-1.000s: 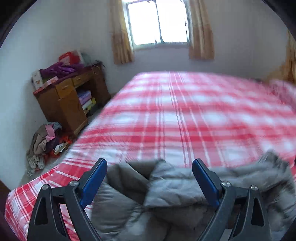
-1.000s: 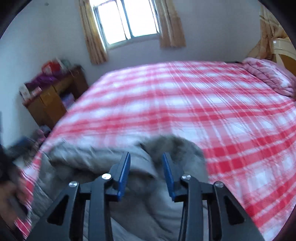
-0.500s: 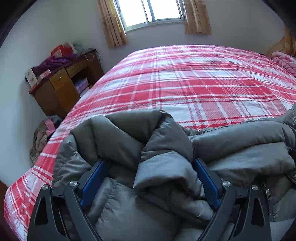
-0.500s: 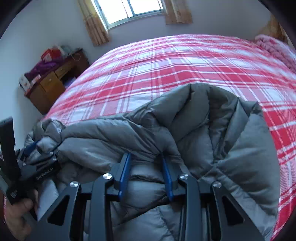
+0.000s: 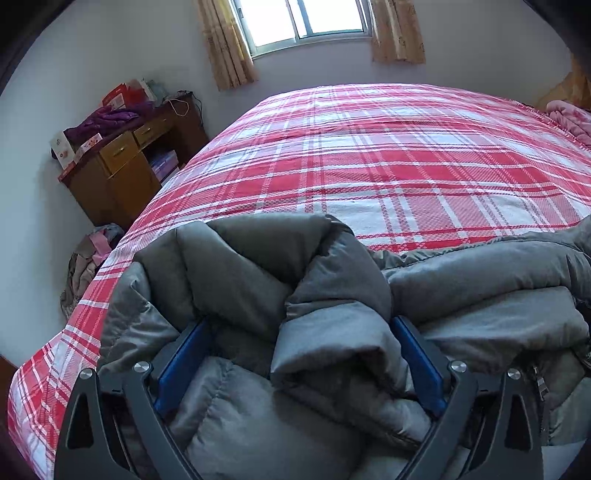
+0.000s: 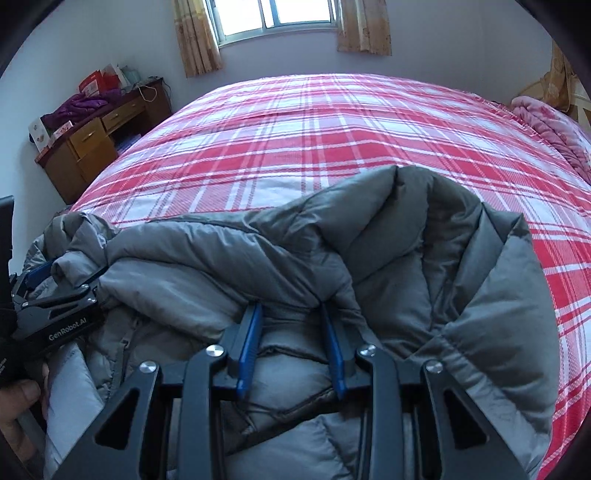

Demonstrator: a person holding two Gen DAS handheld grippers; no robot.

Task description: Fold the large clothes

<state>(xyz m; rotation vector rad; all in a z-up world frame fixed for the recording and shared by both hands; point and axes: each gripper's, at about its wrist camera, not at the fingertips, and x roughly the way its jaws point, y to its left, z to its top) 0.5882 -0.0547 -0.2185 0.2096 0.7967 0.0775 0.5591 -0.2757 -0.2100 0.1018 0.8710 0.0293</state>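
Left hand-held gripper [image 5: 299, 365]: jaws wide, clamped on bunched grey down jacket [image 5: 258, 280] | right hand-held gripper [image 6: 291, 343]: narrow, clamped on a jacket fold | jacket: puffy, quilted, crumpled, lay at near edge of red plaid bed [image 5: 388, 166]

My left wrist camera looking forward and down along its fingers, close over the grey jacket [image 5: 332, 314], my right wrist camera angled alike from further right, both sharing the plaid bed [image 6: 295, 147], window [image 5: 317, 18], wooden desk [image 5: 122, 173].
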